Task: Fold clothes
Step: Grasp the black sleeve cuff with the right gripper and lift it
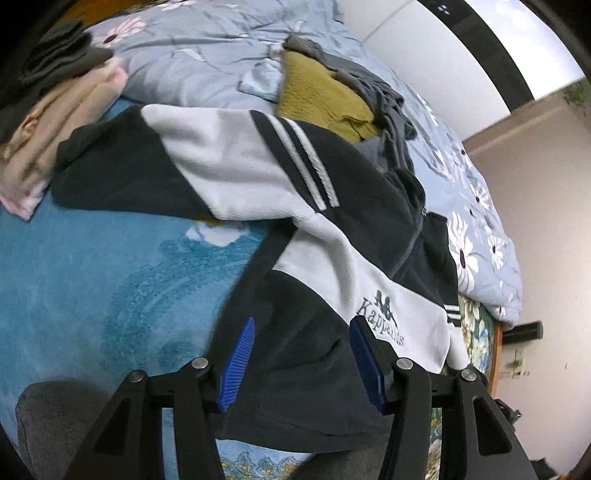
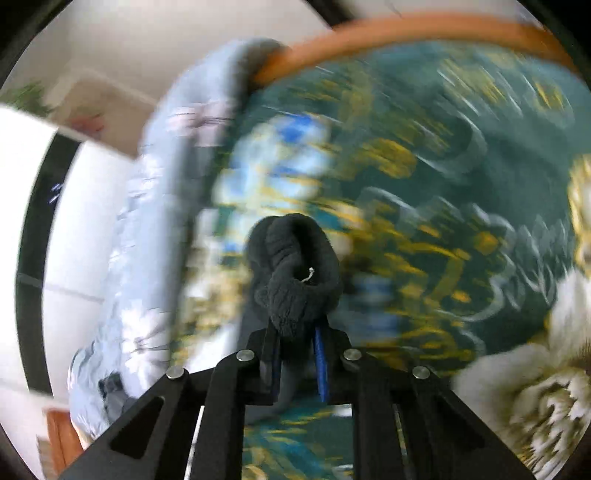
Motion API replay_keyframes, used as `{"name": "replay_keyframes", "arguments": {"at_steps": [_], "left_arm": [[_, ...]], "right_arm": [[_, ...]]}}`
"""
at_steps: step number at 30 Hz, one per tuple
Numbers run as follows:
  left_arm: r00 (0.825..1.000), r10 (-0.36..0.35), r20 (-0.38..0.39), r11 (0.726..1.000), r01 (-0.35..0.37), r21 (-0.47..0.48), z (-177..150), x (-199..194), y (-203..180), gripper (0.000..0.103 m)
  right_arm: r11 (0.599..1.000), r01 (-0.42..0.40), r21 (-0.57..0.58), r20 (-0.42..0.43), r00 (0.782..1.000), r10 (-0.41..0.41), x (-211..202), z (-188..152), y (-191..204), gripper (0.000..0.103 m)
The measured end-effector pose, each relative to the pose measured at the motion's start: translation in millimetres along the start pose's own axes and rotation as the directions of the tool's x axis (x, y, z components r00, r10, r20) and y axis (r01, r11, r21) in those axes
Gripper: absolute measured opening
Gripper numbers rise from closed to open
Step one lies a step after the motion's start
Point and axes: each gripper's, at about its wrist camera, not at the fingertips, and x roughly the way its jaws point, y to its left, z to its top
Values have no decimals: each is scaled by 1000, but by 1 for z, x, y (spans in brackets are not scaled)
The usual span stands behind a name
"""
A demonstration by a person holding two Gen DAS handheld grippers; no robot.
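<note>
Fleece jacket [image 1: 258, 177] lies under your spread left gripper [image 1: 301, 363], while your right gripper [image 2: 299, 363] pinches its dark cuff [image 2: 295, 266].

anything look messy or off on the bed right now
Yes: the black and white jacket lies rumpled, one sleeve flung sideways. Behind it an olive garment and a grey one sit in an unfolded heap.

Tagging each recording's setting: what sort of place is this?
Most likely a bedroom: clothes lie on a bed with a blue blanket, a floral duvet and a wooden bed frame.
</note>
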Motion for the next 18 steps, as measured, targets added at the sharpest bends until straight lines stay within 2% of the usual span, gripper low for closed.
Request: {"name": "replay_keyframes", "arguments": {"at_steps": [2, 4, 7, 9, 12, 14, 18], "left_arm": [[1000, -1, 10, 1000, 1, -22, 2, -1, 8, 58], [1000, -14, 21, 998, 15, -54, 4, -2, 18, 58], [999, -27, 27, 994, 30, -102, 6, -3, 33, 58], [999, -33, 29, 991, 37, -129, 7, -3, 43, 58], [998, -42, 44, 985, 49, -163, 11, -6, 57, 58], [997, -47, 57, 982, 56, -182, 16, -7, 65, 59], [996, -41, 77, 973, 58, -224, 27, -5, 83, 59]], "right_arm": [[994, -44, -96, 30, 998, 47, -13, 0, 43, 16], [962, -120, -247, 31, 991, 132, -23, -11, 106, 16], [868, -255, -427, -57, 965, 256, -27, -55, 191, 16], [804, -335, -492, -141, 941, 306, -20, -90, 239, 16], [745, -404, -531, -261, 914, 310, 3, -145, 294, 16], [719, -433, -543, -330, 898, 290, 19, -185, 320, 16], [657, -432, -618, -424, 887, 185, 64, -269, 357, 16]]}}
